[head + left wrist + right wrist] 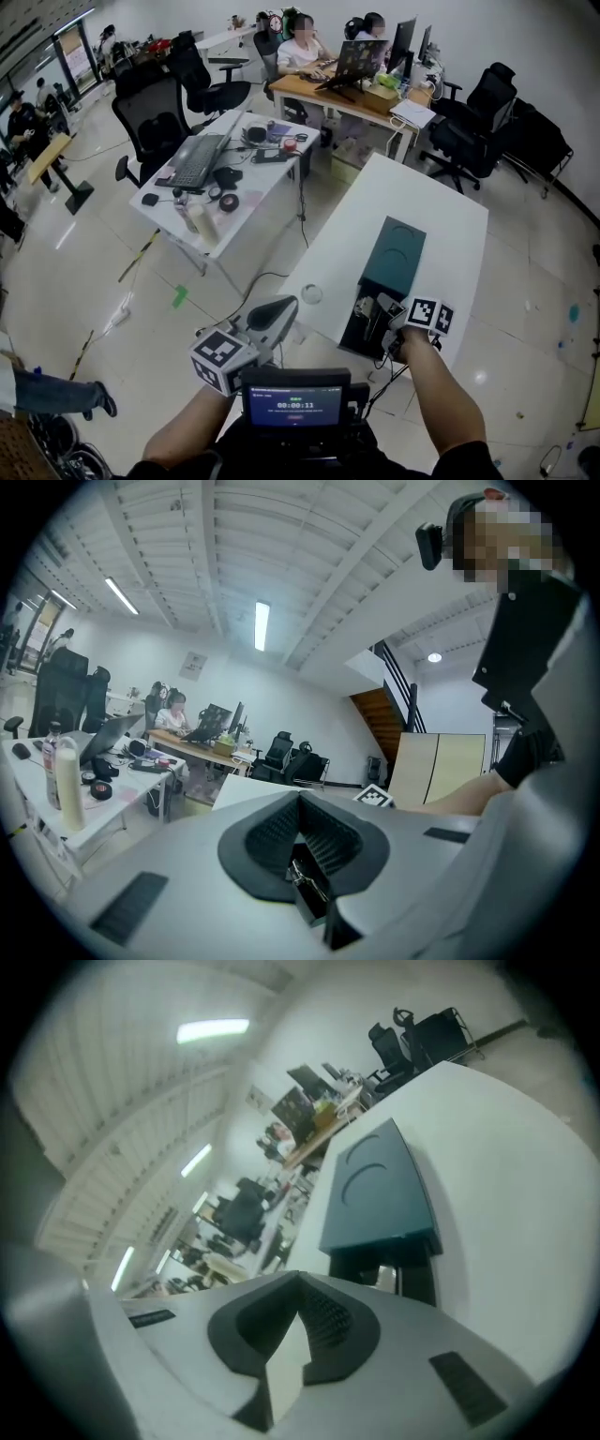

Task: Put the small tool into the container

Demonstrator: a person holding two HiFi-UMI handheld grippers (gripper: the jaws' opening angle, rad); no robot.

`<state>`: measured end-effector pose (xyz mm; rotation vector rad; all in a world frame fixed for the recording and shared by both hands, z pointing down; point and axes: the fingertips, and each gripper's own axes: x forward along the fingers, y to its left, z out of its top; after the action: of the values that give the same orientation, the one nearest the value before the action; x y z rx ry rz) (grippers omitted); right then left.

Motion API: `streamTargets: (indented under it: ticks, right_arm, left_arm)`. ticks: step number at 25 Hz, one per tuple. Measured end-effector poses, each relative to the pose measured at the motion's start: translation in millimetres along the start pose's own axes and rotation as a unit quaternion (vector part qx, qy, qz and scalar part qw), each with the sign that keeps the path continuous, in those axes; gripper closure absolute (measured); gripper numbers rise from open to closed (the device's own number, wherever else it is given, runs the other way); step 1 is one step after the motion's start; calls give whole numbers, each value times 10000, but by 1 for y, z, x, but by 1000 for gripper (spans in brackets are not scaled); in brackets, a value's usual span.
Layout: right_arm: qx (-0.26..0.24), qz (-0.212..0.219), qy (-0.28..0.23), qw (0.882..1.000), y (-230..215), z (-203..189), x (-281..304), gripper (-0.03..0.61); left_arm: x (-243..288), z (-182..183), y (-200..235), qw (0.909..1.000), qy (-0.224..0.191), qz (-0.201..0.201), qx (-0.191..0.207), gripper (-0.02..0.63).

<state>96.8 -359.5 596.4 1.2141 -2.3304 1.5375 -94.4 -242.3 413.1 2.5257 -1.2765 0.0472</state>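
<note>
The left gripper [277, 314] is raised off the table's [450, 225] near-left corner, pointing up into the room. Its jaws are closed to a narrow V, with a small black tool [306, 885] bearing a metal clip pinched low between them. The right gripper [397, 328] is at the near end of the teal container [394, 255], which lies lengthwise on the table. This gripper's jaws meet at the tips with nothing between them; only white table shows through the gap. The container's dark near end is open, with pale items inside. The tool is well apart from the container.
</note>
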Motion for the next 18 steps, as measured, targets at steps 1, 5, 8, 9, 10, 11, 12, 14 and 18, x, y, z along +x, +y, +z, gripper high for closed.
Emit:
streamTargets:
  ticks: [1,5,8,9,10,11,12,14,18]
  right_arm:
    - [-96,254,-275,9993,15,9,-11,571]
    - [-1091,717,-1008,9863,71,37,-62,571]
    - [-2010,864,-1662,9615,115,54,-103,572]
    - [-2326,853,-1863,9507,128,58,-115,572]
    - [-2632,785,-2036,9397,139,61,-127,572]
    - [-2921,662,-2185,9288,147,63,-138,572]
    - [-3184,512,-2307,9180,153,65,-148,572]
    - [-3598,258,-2479,8991,162,66,-166,572]
    - [-3978,-82,-2720,8762,175,66,-191,572]
  left_arm:
    - [2,0,1,10000,-19,-14,-5,600]
    - [6,7,2,9999,-100,-61,13,600]
    - [9,14,4,9998,-154,-152,46,600]
    - [9,19,6,9996,-207,-139,90,600]
    - [9,25,8,9995,-264,-110,148,600]
    - [9,30,10,9993,-298,-96,208,600]
    - [10,35,10,9991,-302,-110,269,600]
    - [12,42,7,9986,-271,-163,414,600]
    - [13,52,5,9968,-387,-320,622,600]
